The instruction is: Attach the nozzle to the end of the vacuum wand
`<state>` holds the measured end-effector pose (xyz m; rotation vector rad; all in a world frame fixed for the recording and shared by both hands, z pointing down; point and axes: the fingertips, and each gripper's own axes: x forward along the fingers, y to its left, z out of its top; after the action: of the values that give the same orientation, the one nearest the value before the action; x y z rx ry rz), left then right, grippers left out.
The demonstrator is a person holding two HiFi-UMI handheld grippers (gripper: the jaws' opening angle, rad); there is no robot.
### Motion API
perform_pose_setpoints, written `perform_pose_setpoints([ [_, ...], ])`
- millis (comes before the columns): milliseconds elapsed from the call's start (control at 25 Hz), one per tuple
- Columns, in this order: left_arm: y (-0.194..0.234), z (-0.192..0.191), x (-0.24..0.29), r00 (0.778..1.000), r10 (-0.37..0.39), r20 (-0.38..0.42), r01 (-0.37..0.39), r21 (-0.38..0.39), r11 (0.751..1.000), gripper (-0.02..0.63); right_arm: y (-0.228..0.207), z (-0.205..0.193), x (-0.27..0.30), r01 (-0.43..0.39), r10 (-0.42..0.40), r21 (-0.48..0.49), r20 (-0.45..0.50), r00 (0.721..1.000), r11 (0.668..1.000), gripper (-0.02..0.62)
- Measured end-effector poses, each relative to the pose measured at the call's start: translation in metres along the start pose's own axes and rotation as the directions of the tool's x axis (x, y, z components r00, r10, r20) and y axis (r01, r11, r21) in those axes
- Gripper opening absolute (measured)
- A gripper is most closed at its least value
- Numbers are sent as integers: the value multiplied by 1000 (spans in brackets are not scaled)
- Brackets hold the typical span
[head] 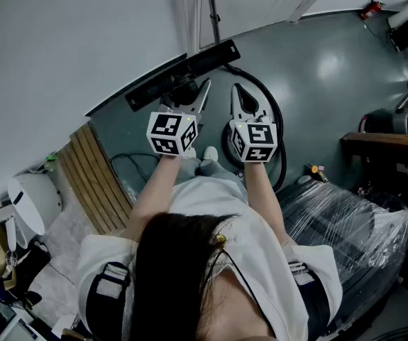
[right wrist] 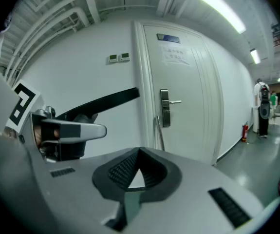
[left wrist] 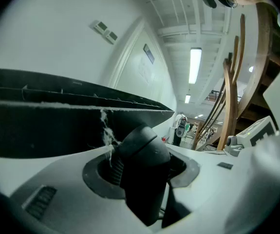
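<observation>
Nozzle (head: pixel 211 54): where?
— Neck clamped in my left tongs (head: pixel 196 94), bar crosswise. Right tongs (head: pixel 240 98) closed on nothing, just right of nozzle. Wand (head: pixel 211 9), likely that thin rod, upright beyond nozzle; left hand nearer.

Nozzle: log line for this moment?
left gripper: shut on nozzle | right gripper: shut, empty | nozzle: held up, unattached
</observation>
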<state>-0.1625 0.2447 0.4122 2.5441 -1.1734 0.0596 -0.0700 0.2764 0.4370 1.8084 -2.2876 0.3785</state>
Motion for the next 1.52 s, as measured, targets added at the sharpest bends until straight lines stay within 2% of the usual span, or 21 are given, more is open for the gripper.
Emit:
perform_pose_setpoints([
  [160, -2, 0, 0, 1000, -3, -2, 3, 4, 1000, 196, 0, -1, -1, 20, -20, -33, -6, 1000, 999, 14],
  [440, -7, -9, -2, 1000, 0, -18, 0, 10, 1000, 198, -3, -3, -7, 34, -35, -21, -10, 999, 999, 14],
  [760, -2, -13, -7, 1000, -7, -21, 7, 1, 1000, 198, 4, -9, -7, 25, -25, 56, -3, 1000, 998, 14],
  [920, 3, -12, -8, 999, -22, -34, 22, 9, 1000, 198, 13, -7, -1, -7, 7, 79, 0, 1000, 997, 14],
  [1000, 9, -13, -8, 999, -24, -44, 24, 13, 1000, 198, 18, -5, 4, -16, 16, 79, -3, 1000, 997, 14],
  [1160, 29, -11, -8, 999, -12, -52, 13, 3, 1000, 198, 23, -11, 22, 29, -27, 23, -84, 996, 999, 15],
  [1360, 48, -12, -10, 998, -10, -67, 11, 15, 1000, 198, 34, -9, 34, 9, -5, 48, -73, 997, 999, 15],
  [1520, 56, -2, -11, 998, -31, -47, 31, 2, 1000, 198, 42, -3, 40, 4, 0, 51, -67, 998, 999, 15],
])
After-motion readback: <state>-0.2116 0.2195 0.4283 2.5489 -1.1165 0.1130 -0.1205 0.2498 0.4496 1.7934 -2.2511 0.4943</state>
